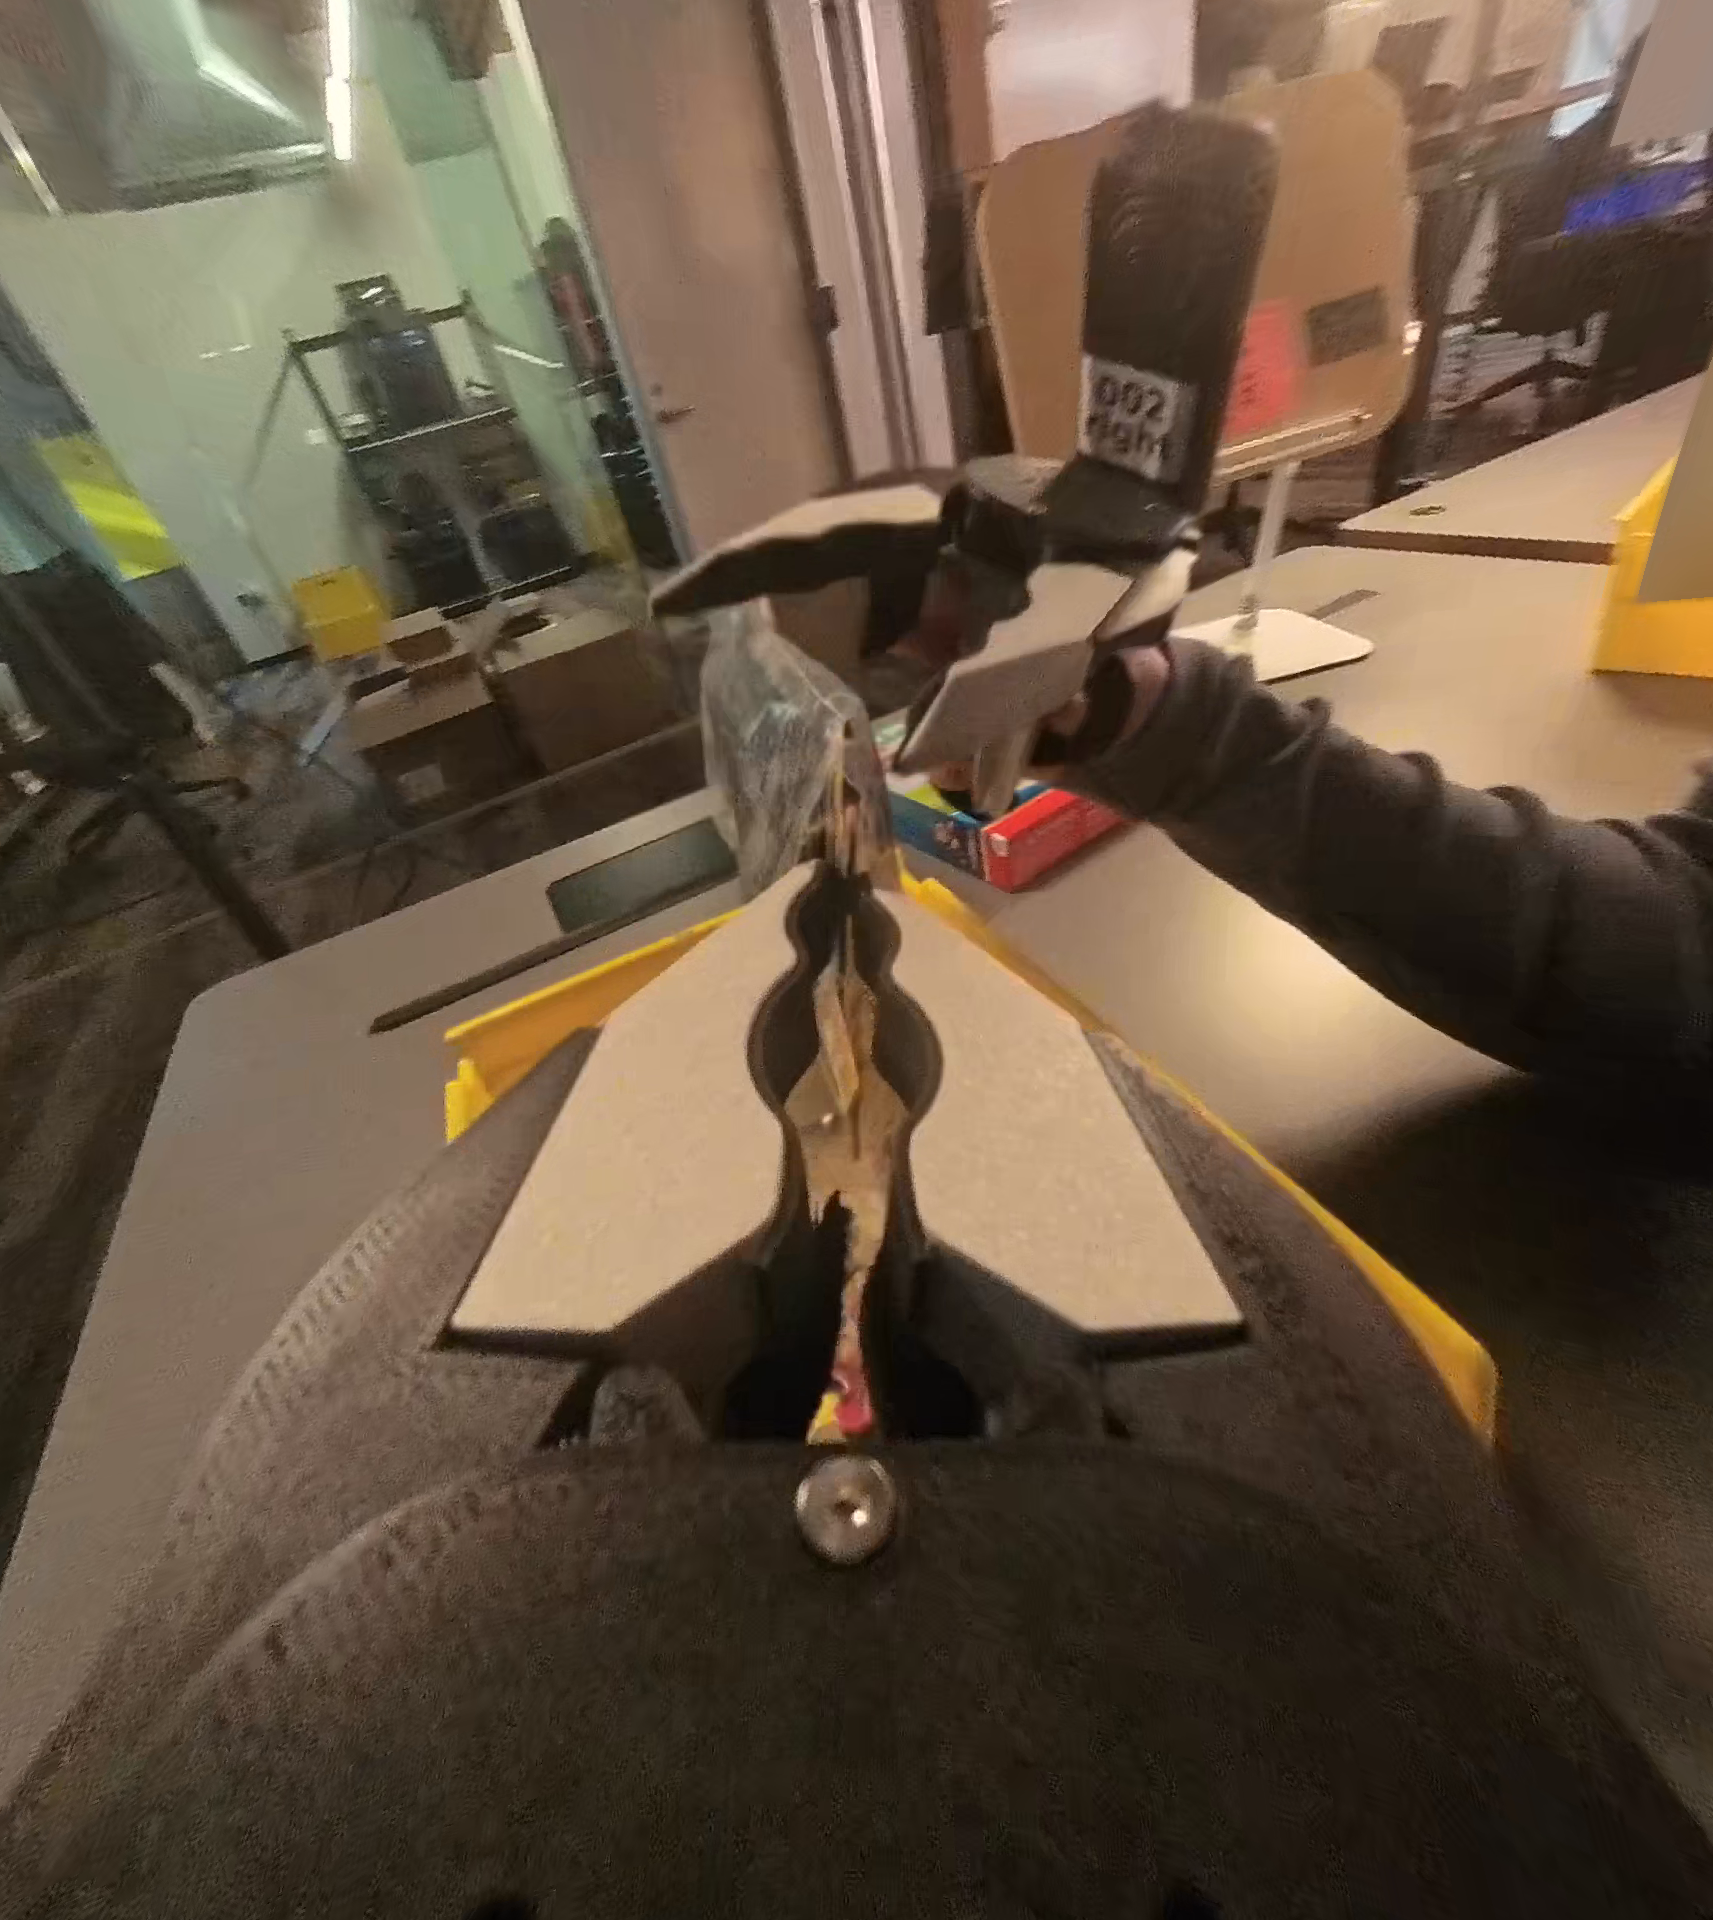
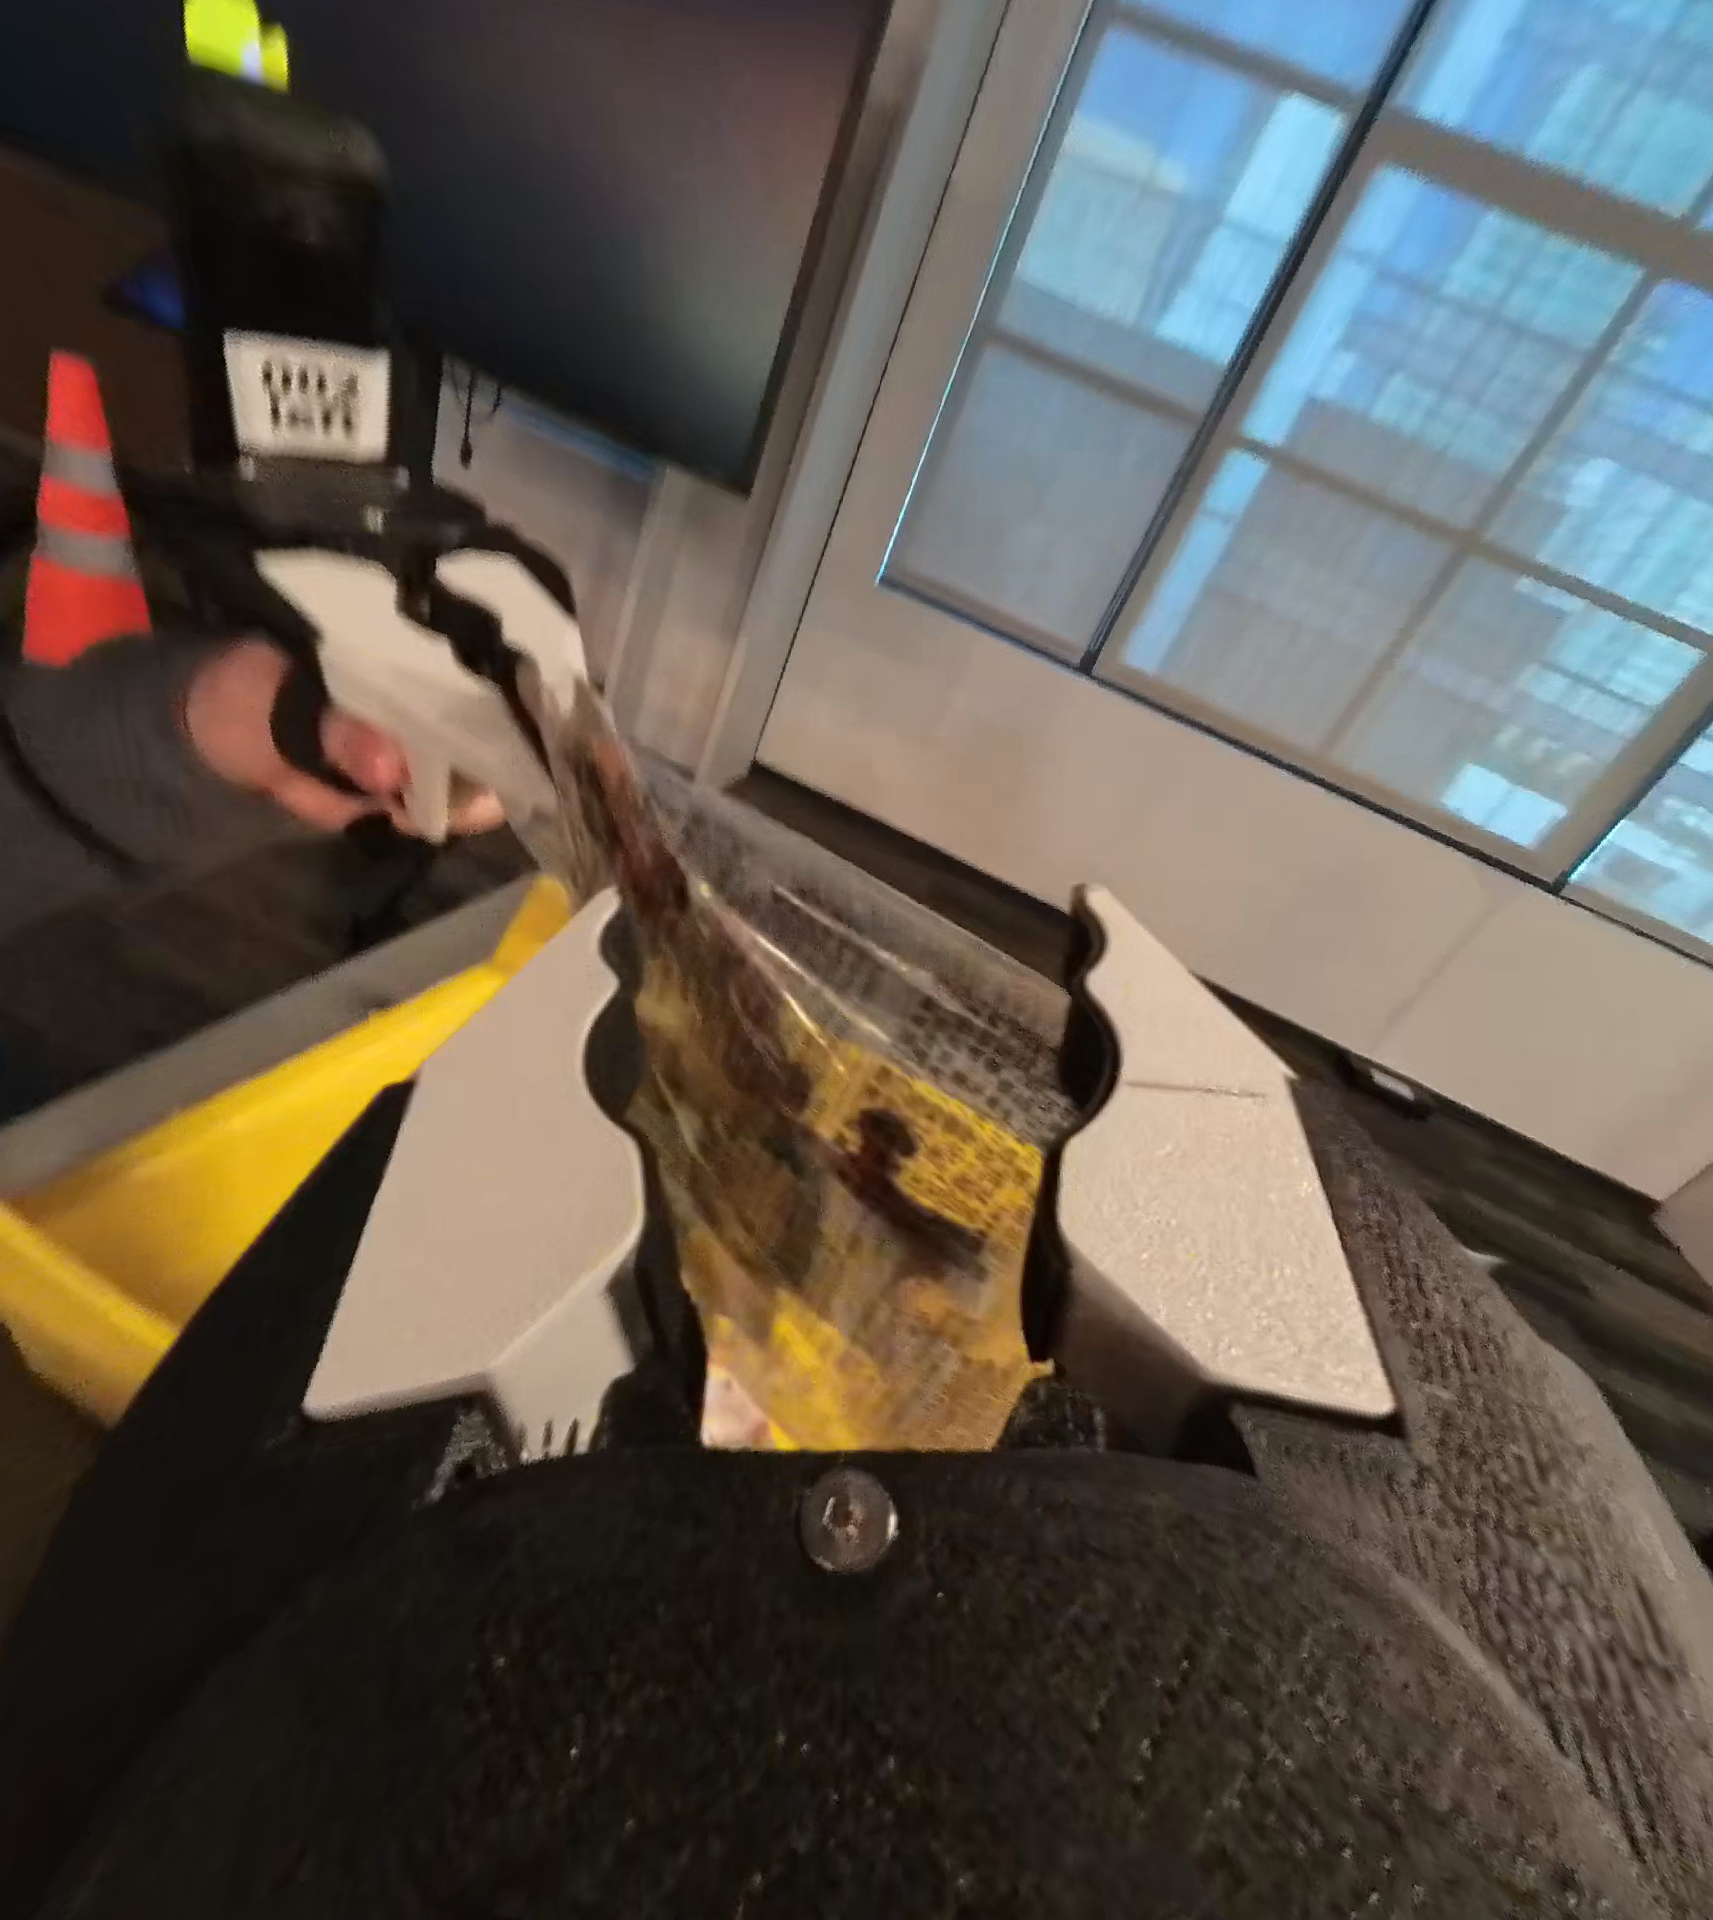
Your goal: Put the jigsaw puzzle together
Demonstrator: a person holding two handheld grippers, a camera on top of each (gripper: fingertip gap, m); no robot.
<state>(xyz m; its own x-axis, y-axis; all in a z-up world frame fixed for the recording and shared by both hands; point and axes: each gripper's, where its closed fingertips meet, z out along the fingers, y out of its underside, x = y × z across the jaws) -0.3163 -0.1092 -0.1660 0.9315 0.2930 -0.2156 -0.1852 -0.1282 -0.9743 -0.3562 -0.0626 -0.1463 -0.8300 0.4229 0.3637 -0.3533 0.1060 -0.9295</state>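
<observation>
My left jaws point(image 1: 847, 883) clamped flat on edge of clear plastic packet point(image 1: 779, 727) with yellow print, held in air above yellow bin point(image 1: 561, 1013) on tabletop point(image 1: 1247, 935). My right jaws point(image 2: 847, 935) spread wide; packet point(image 2: 831, 1143) lies between, pads not pressing. Judged light, limp, slick, crinkly film; best pinched at flat edge.
</observation>
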